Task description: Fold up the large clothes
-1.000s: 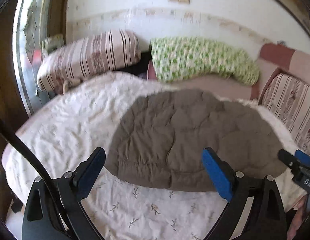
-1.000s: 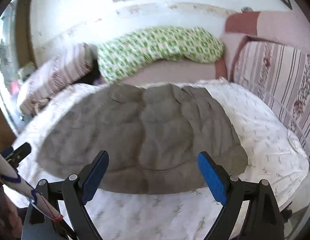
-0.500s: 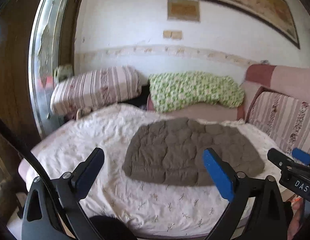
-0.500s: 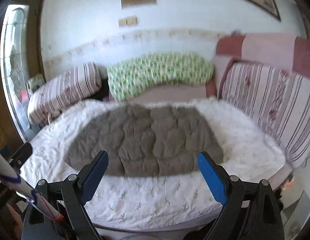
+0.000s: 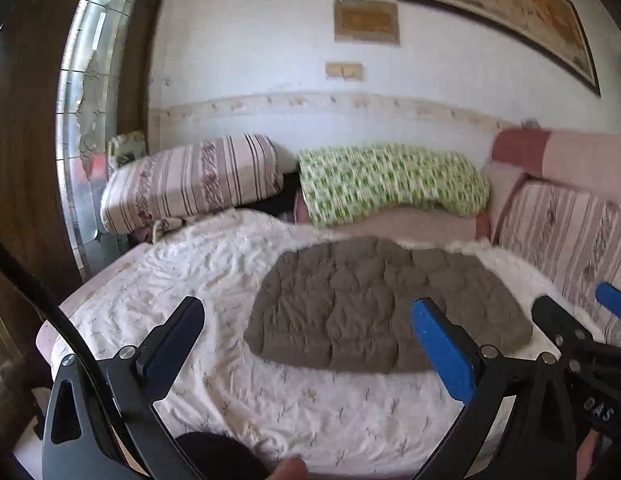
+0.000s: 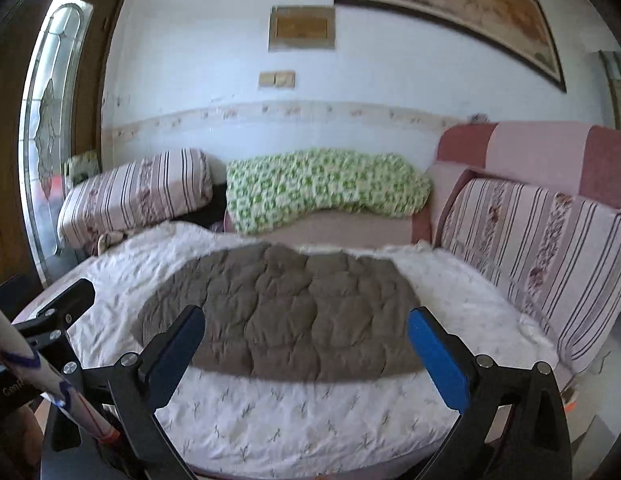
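folded quilted coat rests on the bed

my left tongs (image 5: pixel 308 334) and right tongs (image 6: pixel 306 332) hang spread wide, gripping nothing, off the bed's (image 6: pixel 294 412) near edge. the brown quilted coat (image 6: pixel 286 316) lies flat mid-bed, toward the striped cushion (image 6: pixel 550 240) side.

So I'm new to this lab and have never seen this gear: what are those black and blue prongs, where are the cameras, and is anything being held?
There is no robot here. A person holds a two-finger claw in each hand, and each claw carries a wide-angle camera looking forward along its fingers. One picture comes from the left claw, the other from the right claw. The black prongs with blue pads are those fingers. Both claws are open and hold nothing. Ahead is a bed with a white sheet, and a brown quilted garment lies flat on it. Behind sit a striped pillow and a green patterned bundle.
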`<state>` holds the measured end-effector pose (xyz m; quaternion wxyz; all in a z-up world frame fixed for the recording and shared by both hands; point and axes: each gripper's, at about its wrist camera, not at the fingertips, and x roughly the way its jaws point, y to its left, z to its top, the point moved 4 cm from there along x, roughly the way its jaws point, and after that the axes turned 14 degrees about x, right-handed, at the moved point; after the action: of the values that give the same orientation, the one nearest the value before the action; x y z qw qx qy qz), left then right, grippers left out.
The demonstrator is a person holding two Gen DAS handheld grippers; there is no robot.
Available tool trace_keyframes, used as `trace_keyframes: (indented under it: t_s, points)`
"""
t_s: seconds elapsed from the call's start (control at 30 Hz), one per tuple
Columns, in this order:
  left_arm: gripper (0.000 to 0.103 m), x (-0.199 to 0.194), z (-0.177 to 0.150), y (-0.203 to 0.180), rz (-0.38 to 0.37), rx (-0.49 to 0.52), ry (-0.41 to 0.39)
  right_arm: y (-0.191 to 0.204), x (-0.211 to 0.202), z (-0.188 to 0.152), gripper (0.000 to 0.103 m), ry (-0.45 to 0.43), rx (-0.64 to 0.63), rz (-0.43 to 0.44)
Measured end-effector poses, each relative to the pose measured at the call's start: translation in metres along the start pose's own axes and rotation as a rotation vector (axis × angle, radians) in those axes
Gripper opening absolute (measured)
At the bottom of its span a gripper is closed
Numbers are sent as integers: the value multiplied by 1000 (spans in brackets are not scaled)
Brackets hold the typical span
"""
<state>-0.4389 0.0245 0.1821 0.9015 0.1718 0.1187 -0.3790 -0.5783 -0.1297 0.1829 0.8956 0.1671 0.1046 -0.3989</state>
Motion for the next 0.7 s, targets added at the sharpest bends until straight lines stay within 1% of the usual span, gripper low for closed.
trace_keyframes:
  t_s: [0.07,0.1,0.13,0.23,0.27,0.4,0.7]
  points:
    - [103,13,-7,-6,-56,29,67,-1,6,-4,103,17,-2,-6]
    - [103,20,-11,-8,-56,36,110,-1,9,-6,103,21,-1,-10]
    - [103,28,-15,-9,-38,47,148,-2,12,-7,103,27,3,-14]
    - [103,45,-23,-8,-9,70,240,-3,22,-12,103,53,13,-19]
    - [103,49,-26,-6,0,64,256,-3,24,-13,103,59,14,-25]
    - [103,55,-33,5,67,35,263,-6,36,-18,103,97,19,-35]
    - [103,70,-44,8,61,40,322,-3,50,-27,103,138,12,-44]
